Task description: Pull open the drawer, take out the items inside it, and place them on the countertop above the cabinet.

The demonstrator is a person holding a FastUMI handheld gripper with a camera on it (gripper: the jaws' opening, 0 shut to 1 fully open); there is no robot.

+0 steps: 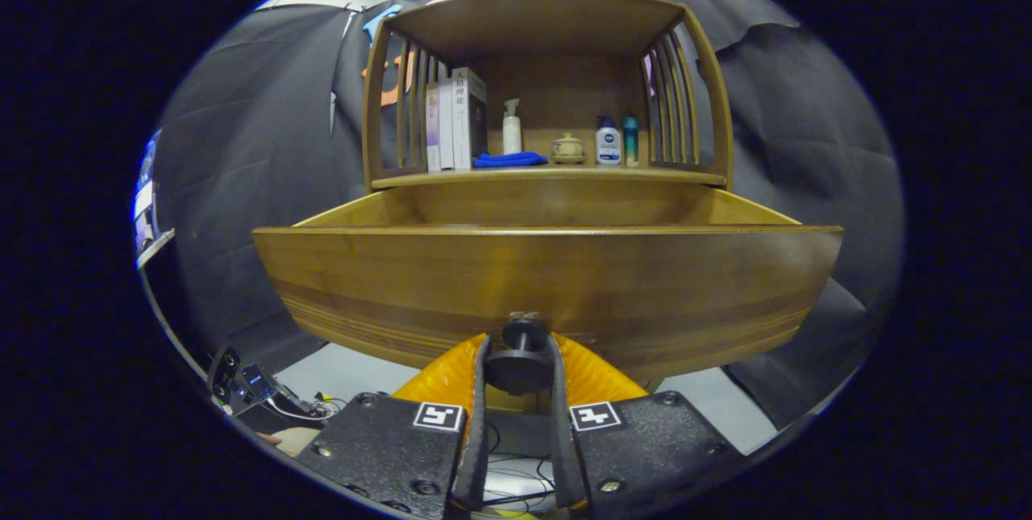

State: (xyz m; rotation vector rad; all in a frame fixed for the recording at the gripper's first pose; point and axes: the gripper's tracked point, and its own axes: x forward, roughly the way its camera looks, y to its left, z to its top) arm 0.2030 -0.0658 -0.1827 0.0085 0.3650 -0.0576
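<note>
I hold the gripper point(520, 367) with its jaws clamped on the dark round knob point(518, 359) at the centre of the drawer point(548, 286) front; both fingers press against the knob's sides. The drawer stands pulled out from the cabinet, its front panel just ahead of the fingers and its side walls running back to the shelf unit. The drawer's interior is hidden behind the front panel, so I cannot tell what items lie inside. Risk 1: the knob is small, smooth and disc-shaped on a narrow stem, so an off-axis pull could let the jaws slip off it. Risk 2: further pulling could draw the drawer off its runners, tipping it. Risk 3: when I release and lift over the panel, the fingers could strike its top edge. The drawer is varnished wood with a horizontal grain and a curved lower edge. The worktop point(548, 176) above it carries upright books point(459, 121), a folded blue cloth point(509, 159), a white pump bottle point(512, 129), a small lidded ceramic pot point(568, 149) and two further bottles point(617, 141), leaving limited free space at the front.
</note>
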